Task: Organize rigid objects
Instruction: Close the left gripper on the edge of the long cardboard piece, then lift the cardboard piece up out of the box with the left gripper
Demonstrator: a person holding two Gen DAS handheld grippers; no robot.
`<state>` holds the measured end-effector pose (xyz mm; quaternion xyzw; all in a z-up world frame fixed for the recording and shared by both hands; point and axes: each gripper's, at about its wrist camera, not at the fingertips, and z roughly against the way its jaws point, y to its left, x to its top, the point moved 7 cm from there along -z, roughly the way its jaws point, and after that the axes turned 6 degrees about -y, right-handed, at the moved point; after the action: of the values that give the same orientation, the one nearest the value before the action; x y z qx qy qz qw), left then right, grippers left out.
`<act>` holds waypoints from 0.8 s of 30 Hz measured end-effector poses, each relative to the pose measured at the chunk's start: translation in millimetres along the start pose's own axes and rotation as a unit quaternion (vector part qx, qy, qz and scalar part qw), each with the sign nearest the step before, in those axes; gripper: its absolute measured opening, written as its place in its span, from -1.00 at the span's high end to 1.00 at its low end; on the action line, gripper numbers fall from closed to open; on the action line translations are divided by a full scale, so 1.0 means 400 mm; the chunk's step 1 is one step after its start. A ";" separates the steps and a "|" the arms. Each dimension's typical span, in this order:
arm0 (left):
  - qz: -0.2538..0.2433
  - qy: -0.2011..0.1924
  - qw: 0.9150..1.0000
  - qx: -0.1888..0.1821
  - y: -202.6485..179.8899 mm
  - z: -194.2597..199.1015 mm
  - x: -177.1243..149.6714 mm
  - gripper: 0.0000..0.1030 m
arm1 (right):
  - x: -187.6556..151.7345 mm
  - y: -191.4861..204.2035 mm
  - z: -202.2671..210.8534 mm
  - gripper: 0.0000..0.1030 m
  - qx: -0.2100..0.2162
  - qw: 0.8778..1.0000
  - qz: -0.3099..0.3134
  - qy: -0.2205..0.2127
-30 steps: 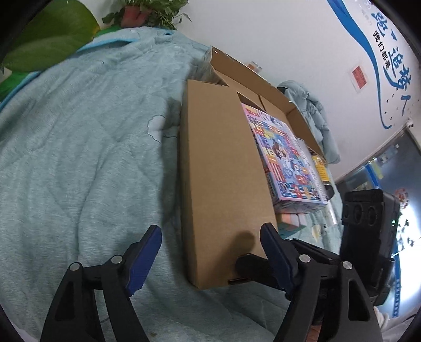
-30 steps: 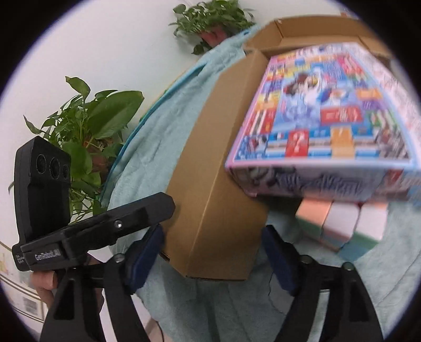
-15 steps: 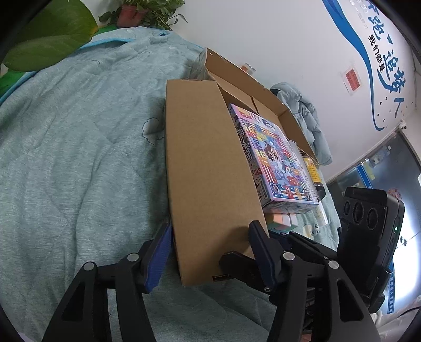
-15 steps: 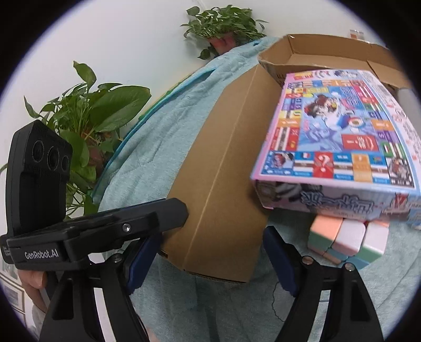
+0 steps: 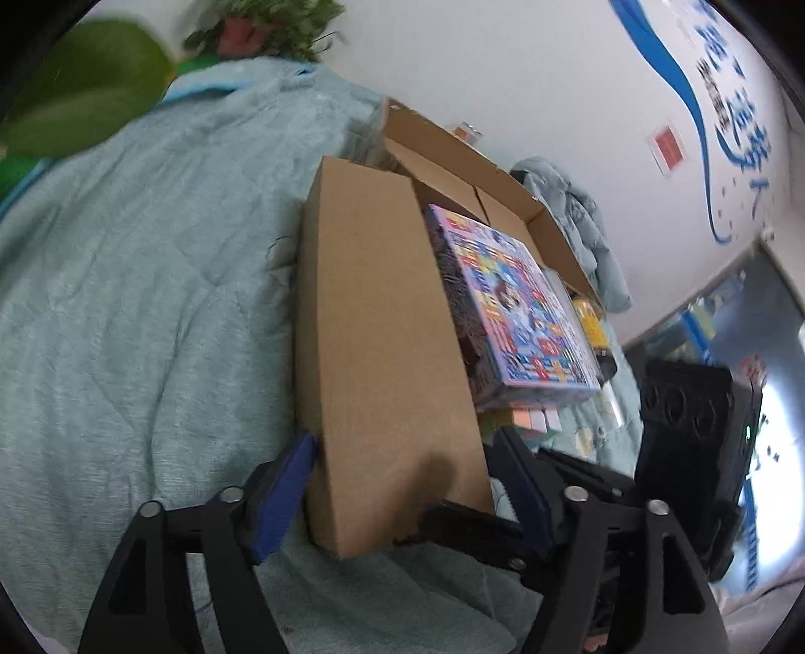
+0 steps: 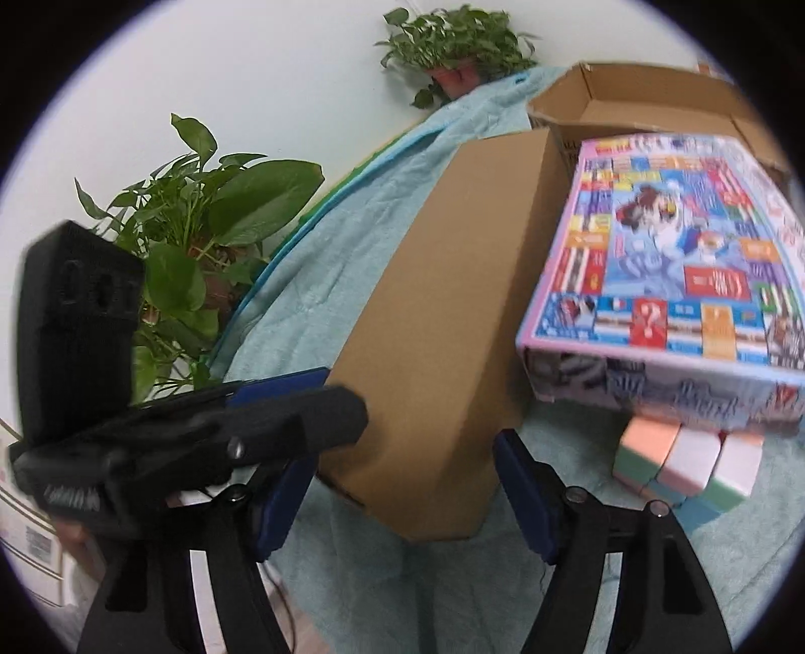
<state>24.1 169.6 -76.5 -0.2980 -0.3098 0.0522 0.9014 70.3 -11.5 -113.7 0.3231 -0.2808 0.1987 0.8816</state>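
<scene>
A long closed brown cardboard box lies on the teal quilt; it also shows in the right wrist view. My left gripper has its blue pads at both sides of the box's near end, closed onto it. My right gripper straddles the same end from the other side, jaws wide, apart from the box. A colourful board game box leans beside it. A pastel puzzle cube sits under the game box.
An open cardboard carton stands behind the boxes. The teal quilt covers the surface. Potted plants stand at the left edge and far back. A yellow-labelled item lies right of the game box.
My left gripper has moved forward and narrowed its jaws until the pads meet the brown box's sides. My right gripper has moved closer to the same end, still wide.
</scene>
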 end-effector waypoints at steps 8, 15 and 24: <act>0.025 0.044 0.999 -0.001 0.030 -0.085 0.024 -0.46 | 0.014 0.008 -0.043 -0.46 -0.029 0.999 0.008 0.025; -0.006 0.037 0.999 0.024 -0.005 -0.084 0.016 -0.41 | 0.021 0.005 -0.072 -0.56 -0.054 0.998 0.000 0.026; -0.077 -0.039 0.995 0.051 -0.127 0.033 0.070 -0.43 | 0.061 0.081 0.009 -0.56 -0.049 0.996 0.051 -0.045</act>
<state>34.1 142.4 -24.5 -0.2252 -0.3635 0.0101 0.9039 70.3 13.3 -81.2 0.2737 -0.3459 0.2151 0.8713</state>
